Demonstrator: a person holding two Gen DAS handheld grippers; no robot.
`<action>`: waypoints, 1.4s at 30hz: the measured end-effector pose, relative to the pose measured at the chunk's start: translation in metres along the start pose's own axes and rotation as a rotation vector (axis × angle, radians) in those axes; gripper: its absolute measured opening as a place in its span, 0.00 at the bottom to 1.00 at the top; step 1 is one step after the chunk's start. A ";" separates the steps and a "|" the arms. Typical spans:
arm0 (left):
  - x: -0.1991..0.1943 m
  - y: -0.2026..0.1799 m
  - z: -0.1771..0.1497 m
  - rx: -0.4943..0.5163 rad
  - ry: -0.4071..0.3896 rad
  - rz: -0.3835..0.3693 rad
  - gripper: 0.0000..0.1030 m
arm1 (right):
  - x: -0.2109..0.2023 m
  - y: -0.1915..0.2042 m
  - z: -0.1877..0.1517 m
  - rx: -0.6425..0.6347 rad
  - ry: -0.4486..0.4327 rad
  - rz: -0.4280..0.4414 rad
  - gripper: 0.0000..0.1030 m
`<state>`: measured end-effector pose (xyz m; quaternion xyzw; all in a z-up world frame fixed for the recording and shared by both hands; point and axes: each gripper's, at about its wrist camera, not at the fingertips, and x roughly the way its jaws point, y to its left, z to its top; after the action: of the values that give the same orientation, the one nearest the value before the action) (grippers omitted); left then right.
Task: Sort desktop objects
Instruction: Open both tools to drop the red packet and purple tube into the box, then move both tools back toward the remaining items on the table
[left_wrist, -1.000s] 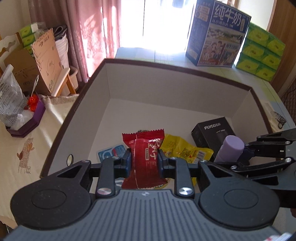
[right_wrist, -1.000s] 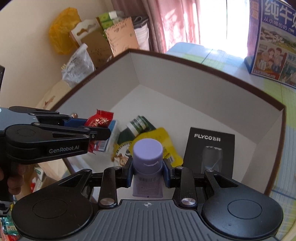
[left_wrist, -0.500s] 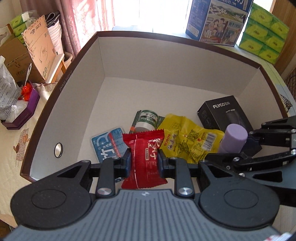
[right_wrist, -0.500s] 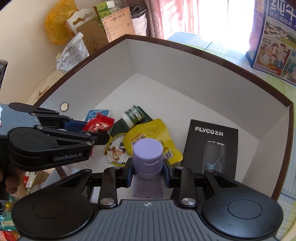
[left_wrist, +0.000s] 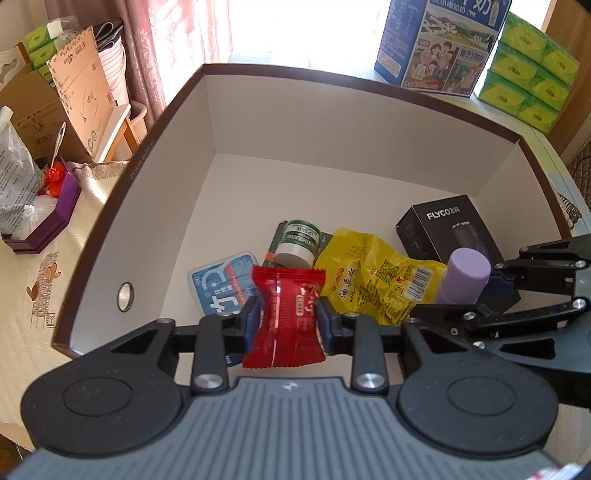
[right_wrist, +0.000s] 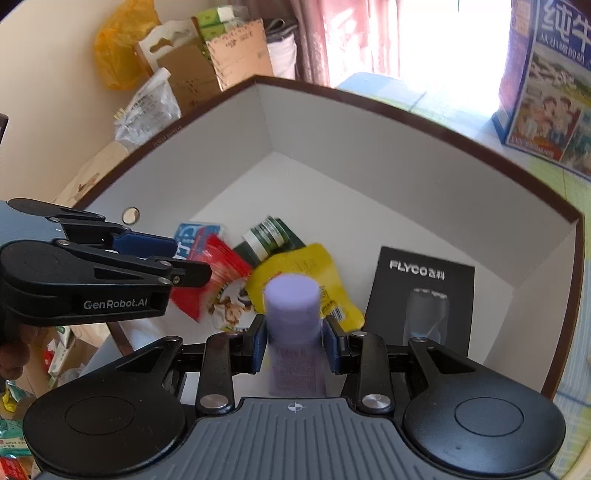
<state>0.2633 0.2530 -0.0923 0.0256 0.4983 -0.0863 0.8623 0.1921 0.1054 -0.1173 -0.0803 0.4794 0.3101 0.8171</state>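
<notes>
Now letting go, both at once. Left hand-held gripper (left_wrist: 287, 323) opening around the red packet (left_wrist: 286, 317), pads just beside its edges, packet between them and over the box (left_wrist: 354, 122) near its 6 o'clock wall; a second ago pinched tight. Right hand-held gripper (right_wrist: 294, 345) opening too, purple bottle (right_wrist: 293, 325) blurred between the pads, probably slipping, earlier sharp and firmly clamped. Below, already inside: blue card (left_wrist: 218, 280), green jar (left_wrist: 297, 245), yellow bag (left_wrist: 373, 280), black carton (left_wrist: 448, 230) toward 3 o'clock. Likely meaning: two more items about to land in the box.
</notes>
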 end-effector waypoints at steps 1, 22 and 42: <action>-0.002 0.000 0.000 -0.001 -0.005 0.003 0.33 | -0.002 0.000 0.001 0.001 -0.010 -0.007 0.64; -0.044 -0.017 -0.005 0.028 -0.073 0.038 0.86 | -0.058 -0.001 -0.017 0.031 -0.094 -0.102 0.98; -0.100 -0.060 -0.033 0.060 -0.148 0.041 0.91 | -0.130 -0.007 -0.066 0.026 -0.170 -0.102 0.98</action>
<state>0.1757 0.2103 -0.0200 0.0553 0.4300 -0.0853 0.8971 0.1025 0.0159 -0.0450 -0.0673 0.4077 0.2673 0.8705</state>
